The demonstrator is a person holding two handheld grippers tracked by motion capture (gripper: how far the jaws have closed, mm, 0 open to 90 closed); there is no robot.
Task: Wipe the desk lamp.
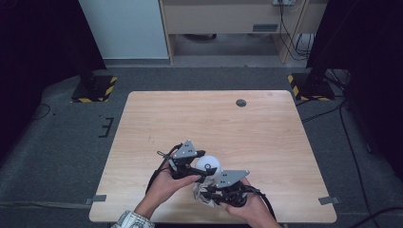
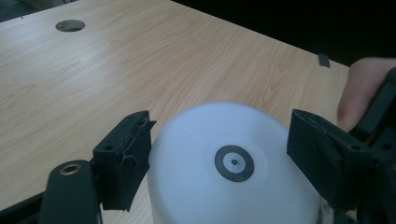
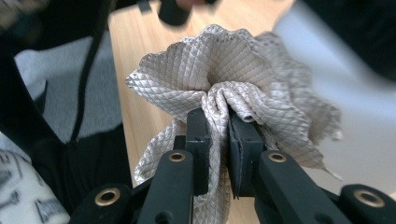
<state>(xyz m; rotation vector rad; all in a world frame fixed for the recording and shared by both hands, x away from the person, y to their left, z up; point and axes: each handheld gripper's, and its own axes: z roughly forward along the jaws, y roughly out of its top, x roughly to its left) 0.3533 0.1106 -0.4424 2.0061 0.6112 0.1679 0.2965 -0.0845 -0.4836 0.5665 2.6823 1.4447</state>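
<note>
A white cup point(image 1: 209, 165) with a dark ring mark on its base point(image 2: 234, 163) is held near the table's front edge. My left gripper point(image 1: 197, 167) point(image 2: 219, 135) is shut on the cup, one pad pressed to each side. Just below and to the right, my right gripper point(image 1: 215, 191) point(image 3: 218, 116) is shut on a bunched beige quilted cloth point(image 3: 224, 60), which fans out above its jaws. In the high view the cloth point(image 1: 200, 194) sits right beneath the cup; whether they touch I cannot tell. A hand holds each gripper.
The wooden table point(image 1: 214, 118) has a round cable hole point(image 1: 241, 102) point(image 2: 70, 25) at the far right. Grey tape tabs point(image 1: 99, 198) mark its front corners. Two stand bases with yellow-black stripes point(image 1: 93, 88) sit on the carpet beyond the table.
</note>
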